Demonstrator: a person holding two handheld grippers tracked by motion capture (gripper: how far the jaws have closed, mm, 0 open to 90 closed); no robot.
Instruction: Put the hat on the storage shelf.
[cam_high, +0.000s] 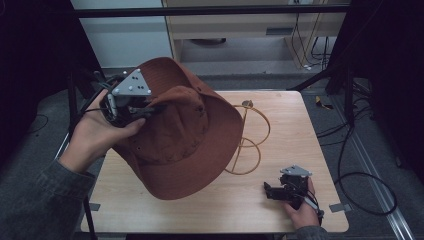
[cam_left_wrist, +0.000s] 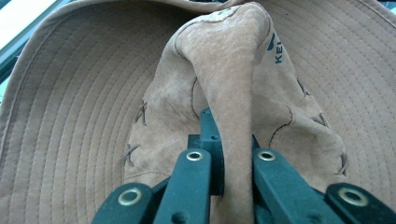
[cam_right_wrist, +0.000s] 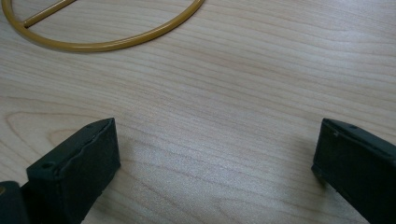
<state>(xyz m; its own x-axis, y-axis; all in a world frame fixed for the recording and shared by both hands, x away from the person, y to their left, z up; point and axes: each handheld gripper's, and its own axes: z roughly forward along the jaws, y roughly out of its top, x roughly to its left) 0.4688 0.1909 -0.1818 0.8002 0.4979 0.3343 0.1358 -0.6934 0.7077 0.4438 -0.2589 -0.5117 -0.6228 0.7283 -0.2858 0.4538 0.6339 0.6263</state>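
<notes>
A rust-brown brimmed hat (cam_high: 185, 135) hangs above the left half of the wooden table (cam_high: 295, 145), tilted, its brim hiding part of a gold wire hat stand (cam_high: 252, 142). My left gripper (cam_high: 142, 107) is shut on a pinched fold of the hat's crown (cam_left_wrist: 233, 121), with the stitched brim (cam_left_wrist: 70, 116) spread behind it. My right gripper (cam_high: 270, 191) rests low at the table's front right, open, with only bare wood between its jaws. The stand's gold ring base (cam_right_wrist: 107, 37) lies just ahead of it.
The table's front edge (cam_high: 215, 231) is near my right hand. Black cables (cam_high: 360, 165) trail on the floor at the right. A dark frame bar (cam_high: 215, 10) crosses overhead at the back, with black posts on both sides.
</notes>
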